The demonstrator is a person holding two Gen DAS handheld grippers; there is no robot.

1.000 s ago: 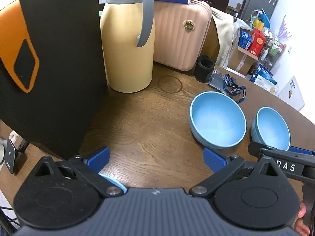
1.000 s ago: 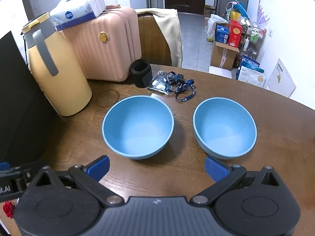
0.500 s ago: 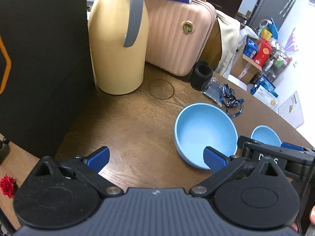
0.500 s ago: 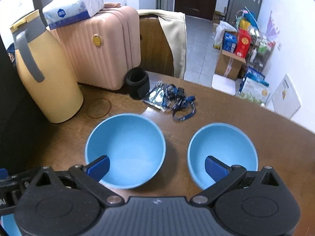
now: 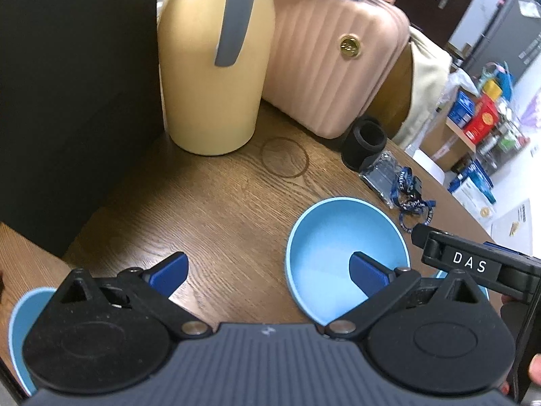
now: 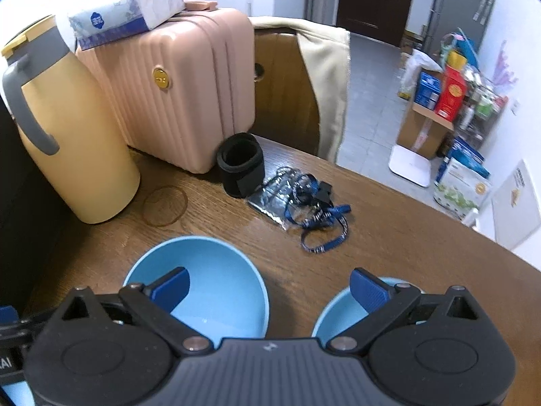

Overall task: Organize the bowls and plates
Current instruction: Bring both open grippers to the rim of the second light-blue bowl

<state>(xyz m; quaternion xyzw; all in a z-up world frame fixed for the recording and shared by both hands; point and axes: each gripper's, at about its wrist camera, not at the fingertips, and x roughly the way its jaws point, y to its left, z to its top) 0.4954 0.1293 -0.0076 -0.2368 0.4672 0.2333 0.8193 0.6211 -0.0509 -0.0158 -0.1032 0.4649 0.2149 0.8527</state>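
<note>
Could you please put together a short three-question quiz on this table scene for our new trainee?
1. True or false: the right gripper is shut on a bowl.
2. What lies on top of the pink suitcase? A) tissue pack B) lanyard C) plate
3. Fill in: the blue lanyard lies on the table beside the black ____.

Key:
1. False; both the right and the left gripper are open and hold nothing, above the larger blue bowl.
2. A, the tissue pack.
3. Sleeve, the black sleeve standing by the suitcase.
</note>
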